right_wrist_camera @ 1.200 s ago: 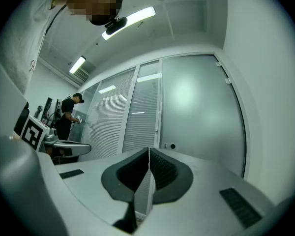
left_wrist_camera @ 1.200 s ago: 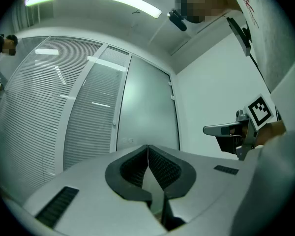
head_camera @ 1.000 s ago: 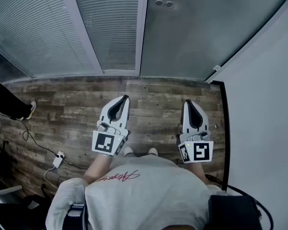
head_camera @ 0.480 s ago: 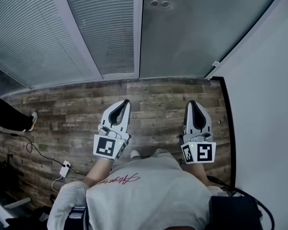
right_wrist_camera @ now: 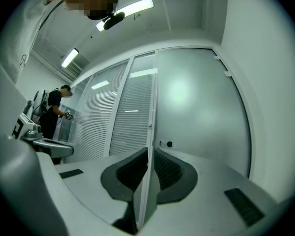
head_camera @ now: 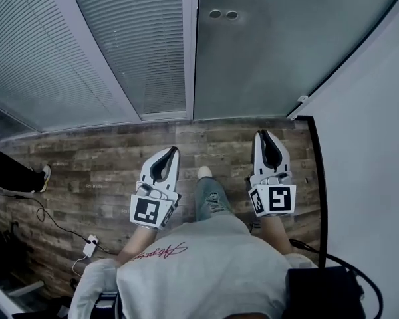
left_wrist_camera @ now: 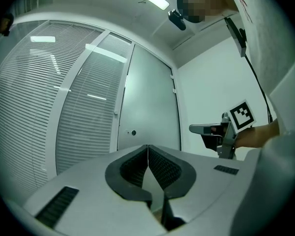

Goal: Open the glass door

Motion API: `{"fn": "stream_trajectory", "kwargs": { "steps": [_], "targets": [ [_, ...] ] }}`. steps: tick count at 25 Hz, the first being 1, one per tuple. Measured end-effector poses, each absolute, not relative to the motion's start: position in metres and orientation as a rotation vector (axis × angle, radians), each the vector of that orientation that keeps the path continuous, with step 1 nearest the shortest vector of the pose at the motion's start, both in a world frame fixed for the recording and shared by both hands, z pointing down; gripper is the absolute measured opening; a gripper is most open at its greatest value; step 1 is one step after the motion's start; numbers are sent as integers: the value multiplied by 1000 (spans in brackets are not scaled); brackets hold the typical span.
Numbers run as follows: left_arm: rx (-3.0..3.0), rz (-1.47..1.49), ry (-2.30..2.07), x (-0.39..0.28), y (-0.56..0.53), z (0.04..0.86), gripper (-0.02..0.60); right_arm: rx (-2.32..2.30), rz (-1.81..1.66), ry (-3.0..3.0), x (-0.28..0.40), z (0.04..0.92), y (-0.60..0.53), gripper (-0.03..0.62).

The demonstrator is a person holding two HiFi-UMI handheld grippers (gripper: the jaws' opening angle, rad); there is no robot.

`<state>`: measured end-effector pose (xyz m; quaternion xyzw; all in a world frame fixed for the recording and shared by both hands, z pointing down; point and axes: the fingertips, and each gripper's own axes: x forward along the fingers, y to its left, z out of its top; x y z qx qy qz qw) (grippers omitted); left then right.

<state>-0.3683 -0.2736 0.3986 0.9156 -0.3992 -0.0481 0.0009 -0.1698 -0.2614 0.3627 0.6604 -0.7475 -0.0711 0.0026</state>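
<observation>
Ahead of both tools, past a strip of wood-plank floor (head_camera: 100, 158), stands the frosted glass door (head_camera: 266, 52), closed, with two round fittings (head_camera: 223, 14) near its left edge, beside slatted panels (head_camera: 139, 45). Left tool (head_camera: 174, 150) and right tool (head_camera: 261, 133): jaws pressed together, nothing between, both apart from the door. Red script on shirt (head_camera: 163, 249): unreadable.

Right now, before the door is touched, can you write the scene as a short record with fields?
Door: frosted grey glass door, looks closed, two round fittings near its left edge
Left gripper: white left gripper, jaws together, empty
Right gripper: white right gripper, jaws together, empty
Contact: neither gripper touches the door
Floor: wood-pattern planks
</observation>
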Motion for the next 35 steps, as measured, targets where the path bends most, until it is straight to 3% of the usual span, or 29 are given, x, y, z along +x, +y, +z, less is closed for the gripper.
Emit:
{"fn": "stream_trajectory", "kwargs": {
  "steps": [5,7,16,35],
  "targets": [
    [2854,-158,-1367,-355,-346,389,17,2021,-342,-2403,-157,344,-405,42],
    [2842,-161,-1417,-352,-374,381,17,2009,-327,-2427,-152,339,-462,160],
    [2744,-94,-1576,-337,-479,388,17,2077,-121,-2402,-120,363,-670,160],
    [2715,-14,-1536,-311,-523,401,17,2166,-197,-2311,-121,358,-725,150]
  ]
}}
